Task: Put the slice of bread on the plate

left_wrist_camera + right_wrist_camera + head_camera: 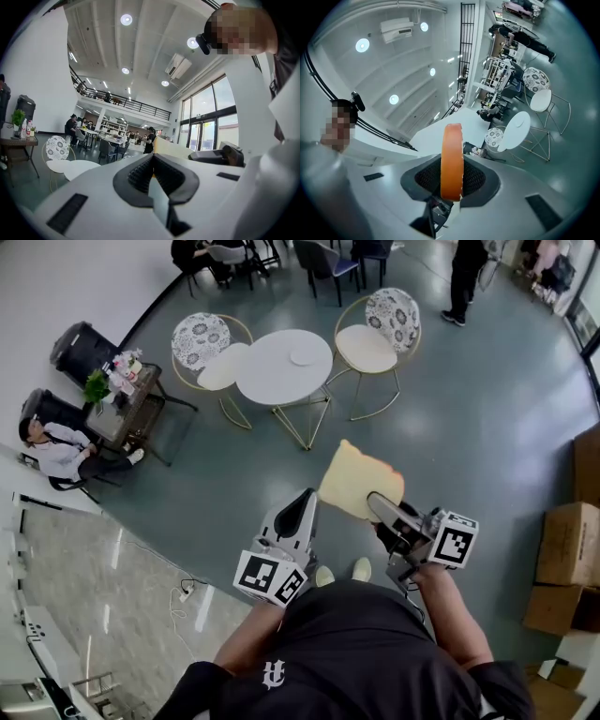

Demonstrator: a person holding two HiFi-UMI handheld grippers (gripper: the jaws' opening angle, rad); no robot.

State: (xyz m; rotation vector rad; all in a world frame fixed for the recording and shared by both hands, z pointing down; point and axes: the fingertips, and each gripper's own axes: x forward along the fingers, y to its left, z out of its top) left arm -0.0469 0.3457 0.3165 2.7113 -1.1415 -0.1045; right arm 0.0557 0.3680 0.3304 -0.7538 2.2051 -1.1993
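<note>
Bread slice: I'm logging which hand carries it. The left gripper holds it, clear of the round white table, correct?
No. The right gripper holds the bread slice, not the left gripper; the right gripper view shows its jaws clamped on it. It is clear of the round white table.

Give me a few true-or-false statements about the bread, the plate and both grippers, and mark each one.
1. The right gripper grips the slice of bread. True.
2. The bread lies on the plate. False: it is held in the air, and the plate is ahead on the round white table.
3. The left gripper holds a second slice. False: its jaws are together with nothing between them.
4. The plate sits on the round white table. True.
5. Cardboard boxes stand at the right of the head view. True.
</note>
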